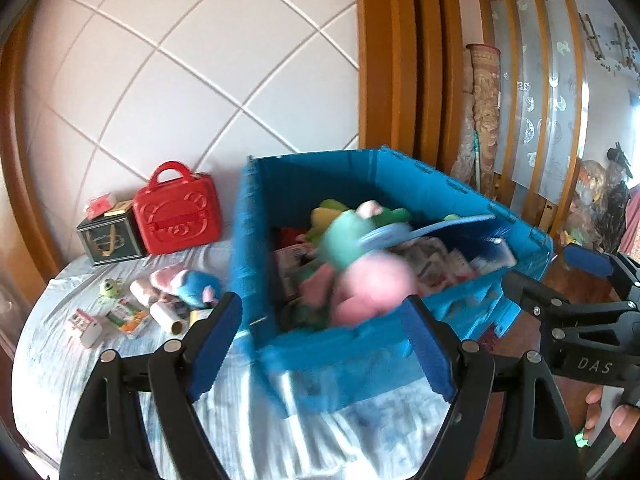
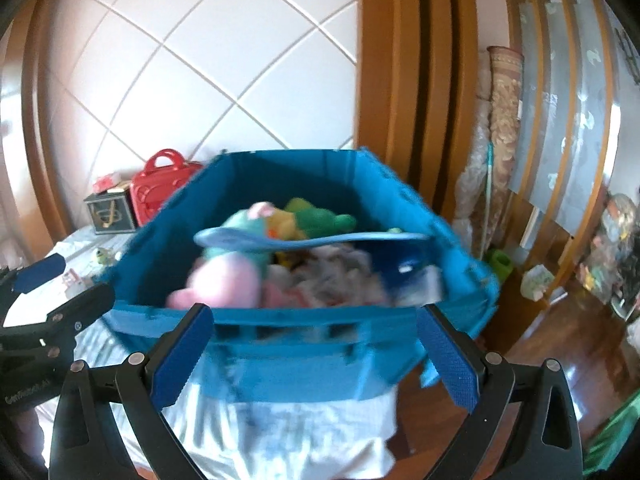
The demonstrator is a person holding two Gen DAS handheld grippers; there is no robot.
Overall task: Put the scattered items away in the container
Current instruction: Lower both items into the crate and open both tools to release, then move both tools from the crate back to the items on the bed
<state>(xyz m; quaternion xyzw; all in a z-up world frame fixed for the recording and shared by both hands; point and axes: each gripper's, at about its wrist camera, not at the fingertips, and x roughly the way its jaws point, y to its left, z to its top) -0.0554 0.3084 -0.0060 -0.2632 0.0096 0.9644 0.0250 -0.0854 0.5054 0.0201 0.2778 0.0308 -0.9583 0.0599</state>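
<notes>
Still scattered at lower left of the left wrist view: small items [image 1: 132, 308] on the bed [image 1: 60, 360], nearest the left hand-held gripper [image 1: 324, 344], wide open, empty. Right wrist view: blue container [image 2: 280, 344] dead ahead, right hand-held gripper [image 2: 316, 356] spread, empty.

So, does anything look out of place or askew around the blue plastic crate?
Yes. Small items still lie scattered on the white sheet left of the blue plastic crate: a blue and pink plush toy, a cardboard roll, small packets. Inside, a light-blue flat paddle-like thing lies slanted across the heaped toys.
</notes>
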